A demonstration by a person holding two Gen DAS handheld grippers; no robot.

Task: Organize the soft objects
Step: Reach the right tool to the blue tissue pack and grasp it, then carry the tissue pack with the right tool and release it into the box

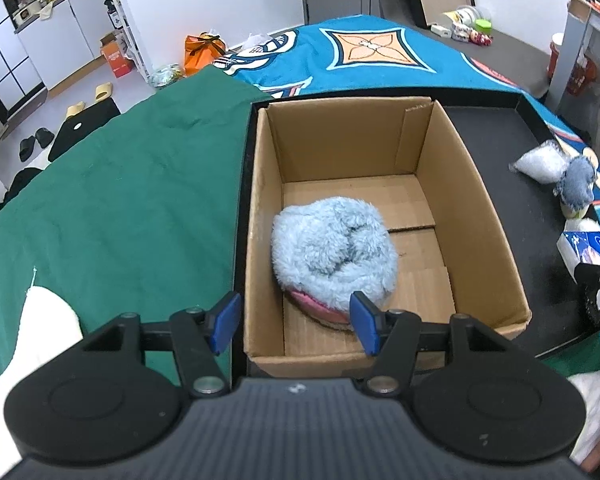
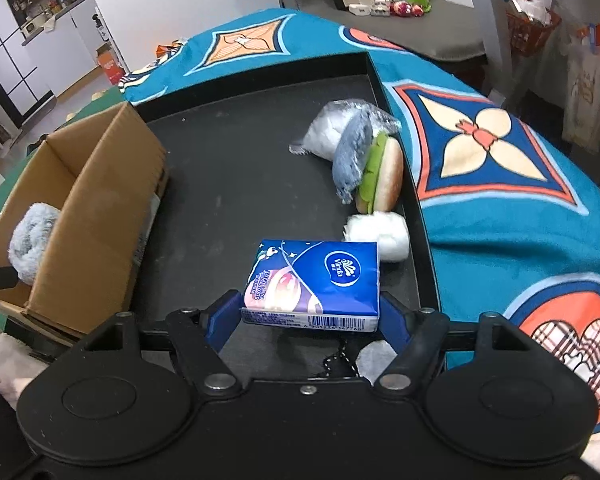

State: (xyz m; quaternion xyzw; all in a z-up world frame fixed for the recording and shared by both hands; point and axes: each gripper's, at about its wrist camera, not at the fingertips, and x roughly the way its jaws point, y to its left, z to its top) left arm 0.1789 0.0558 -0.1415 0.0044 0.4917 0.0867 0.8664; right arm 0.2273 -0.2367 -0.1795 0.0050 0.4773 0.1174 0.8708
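Blue tissue pack [image 2: 314,282], glossy with a white logo, clamped between the right gripper [image 2: 309,322] pads above a black tray [image 2: 236,184]. Left gripper [image 1: 294,322] released, empty, over a cardboard box [image 1: 472,208] holding a fluffy pale-blue bundle [image 1: 334,246]. Beyond, teal patterned blanket [image 2: 500,208], green cloth [image 1: 120,200], white cabinets [image 1: 76,40] far left.

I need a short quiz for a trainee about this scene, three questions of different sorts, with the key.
1. True or false: the brown cardboard box is empty.
2. What sits between the right claw's blue pads?
A. plush hamburger
B. blue tissue pack
C. white cotton roll
3. Fill in: the fluffy light-blue bundle lies inside the ____.

Key: 1 false; 2 B; 3 box.
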